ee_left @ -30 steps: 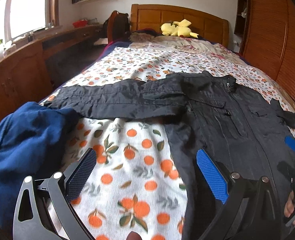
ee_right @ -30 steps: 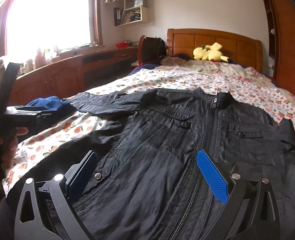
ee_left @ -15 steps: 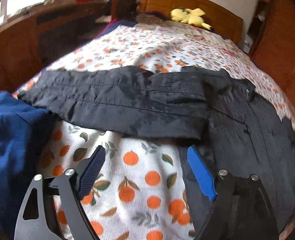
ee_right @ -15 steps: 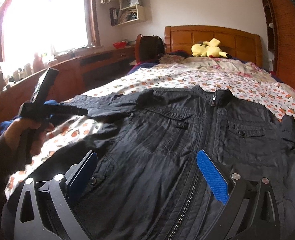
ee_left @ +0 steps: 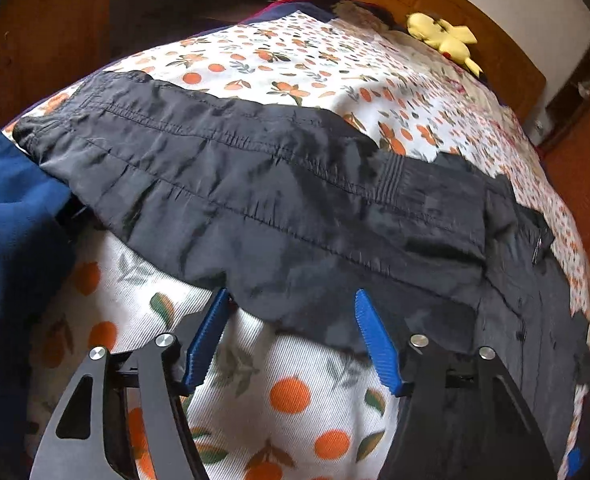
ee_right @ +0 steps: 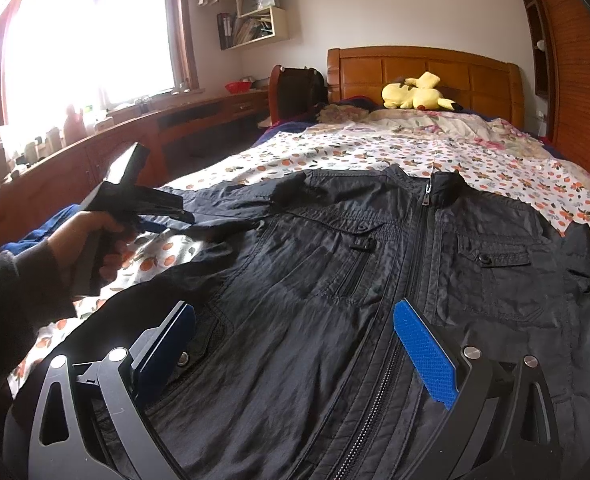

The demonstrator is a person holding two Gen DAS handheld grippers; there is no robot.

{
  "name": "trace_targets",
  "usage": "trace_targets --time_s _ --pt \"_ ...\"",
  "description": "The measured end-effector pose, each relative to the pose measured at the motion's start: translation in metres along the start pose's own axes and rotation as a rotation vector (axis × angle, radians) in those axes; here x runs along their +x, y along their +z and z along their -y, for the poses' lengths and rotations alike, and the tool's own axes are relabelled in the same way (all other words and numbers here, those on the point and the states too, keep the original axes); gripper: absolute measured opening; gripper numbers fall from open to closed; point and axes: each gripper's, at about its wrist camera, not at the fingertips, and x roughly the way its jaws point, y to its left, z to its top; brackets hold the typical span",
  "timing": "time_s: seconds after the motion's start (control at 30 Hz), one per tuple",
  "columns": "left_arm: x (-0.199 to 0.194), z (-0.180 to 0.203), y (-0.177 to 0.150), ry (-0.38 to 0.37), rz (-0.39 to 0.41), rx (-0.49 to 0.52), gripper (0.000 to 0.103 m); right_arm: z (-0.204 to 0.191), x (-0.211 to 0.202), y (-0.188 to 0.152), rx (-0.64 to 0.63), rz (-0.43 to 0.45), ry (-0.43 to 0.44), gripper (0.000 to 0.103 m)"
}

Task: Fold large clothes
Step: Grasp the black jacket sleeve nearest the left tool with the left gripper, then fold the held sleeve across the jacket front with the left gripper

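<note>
A black zip-up jacket (ee_right: 375, 272) lies face up and zipped on the orange-patterned bedspread (ee_left: 295, 60). Its left sleeve (ee_left: 255, 192) stretches out flat toward the bed's left edge. My left gripper (ee_left: 291, 312) is open, its blue pads at the sleeve's near edge, just above the cloth and bedspread. It also shows in the right wrist view (ee_right: 163, 216), held in a hand low over the sleeve. My right gripper (ee_right: 295, 344) is open and empty, hovering over the jacket's lower front beside the zipper.
A blue garment (ee_left: 7, 240) lies bunched at the bed's left edge, touching the sleeve cuff. A yellow plush toy (ee_right: 415, 94) sits by the wooden headboard (ee_right: 423, 68). A wooden desk (ee_right: 135, 136) runs along the left; a wardrobe (ee_right: 575, 60) stands on the right.
My left gripper has moved forward and down to the sleeve's near edge, with its jaws narrowed a little. My right gripper has barely moved.
</note>
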Motion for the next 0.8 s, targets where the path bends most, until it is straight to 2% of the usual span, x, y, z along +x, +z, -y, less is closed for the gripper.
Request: trace_targets --time_s 0.17,0.27,0.37,0.43,0.63,0.8 --pt "0.007 -0.005 0.013 0.014 -0.016 -0.076 0.026 0.000 -0.006 0.002 -0.005 0.013 -0.008 0.096" --pt "0.007 -0.004 0.015 0.033 -0.018 -0.078 0.010 0.000 -0.010 0.004 -0.004 0.024 -0.010 0.096" --pt "-0.009 0.014 0.016 0.078 0.027 -0.003 0.003 0.003 -0.015 0.007 -0.002 0.038 -0.014 0.096" --pt "-0.025 0.030 0.016 0.084 0.068 0.046 0.003 0.007 -0.020 0.009 0.002 0.048 -0.021 0.096" --pt "-0.076 0.106 0.004 0.030 0.144 0.228 0.001 0.022 -0.037 0.017 0.025 0.087 -0.055 0.096" --pt "-0.107 0.169 -0.032 -0.040 0.156 0.368 0.002 0.040 -0.048 0.022 0.047 0.108 -0.081 0.096"
